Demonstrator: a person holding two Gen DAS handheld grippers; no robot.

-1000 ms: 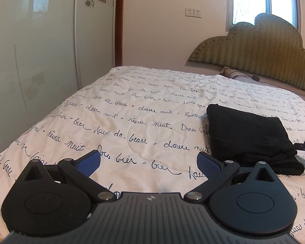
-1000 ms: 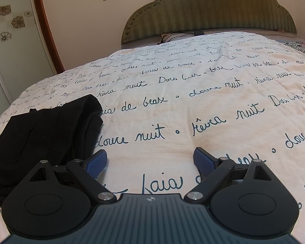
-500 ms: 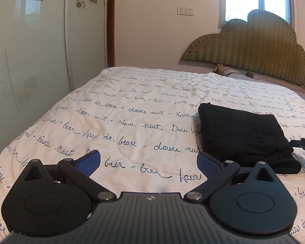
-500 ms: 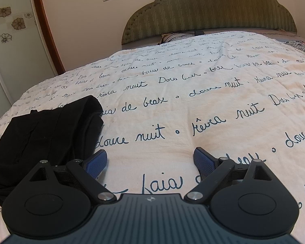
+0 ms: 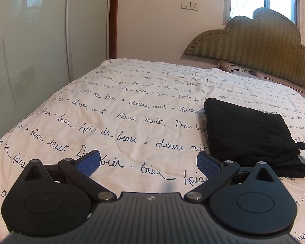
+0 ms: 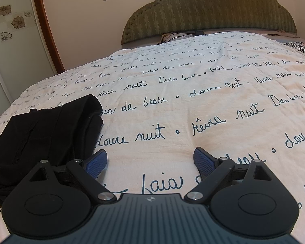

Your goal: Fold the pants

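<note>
Both sets of fingers were spread wide with nothing between them. The left gripper [image 5: 148, 160] had its blue pads [image 5: 89, 162] hanging over bare quilt, and the right gripper [image 6: 150, 160] was the same, pads [image 6: 96, 162] apart and gripping no cloth.

The pants [image 5: 246, 134] sat between the two tools: just off the left gripper's right finger in its view, and just off the right gripper's left finger in the other [image 6: 44, 134]. They looked already folded into a compact black rectangle on the script-printed quilt [image 5: 132, 122], with a thicker rolled edge at the near end. Hard to say from these low angles whether the layers were lined up squarely, honestly.

So the step in hand seemed to be the wrap-up, maybe a last tidy. To do that well, the person would want to come in low on both sides of the bundle, pinch only the near lumpy edge, and smooth it flat without dragging the whole stack across the quilt. If it was square enough, leaving it alone was the better call. The headboard [image 6: 209, 10] and pillow area were well clear of it.
</note>
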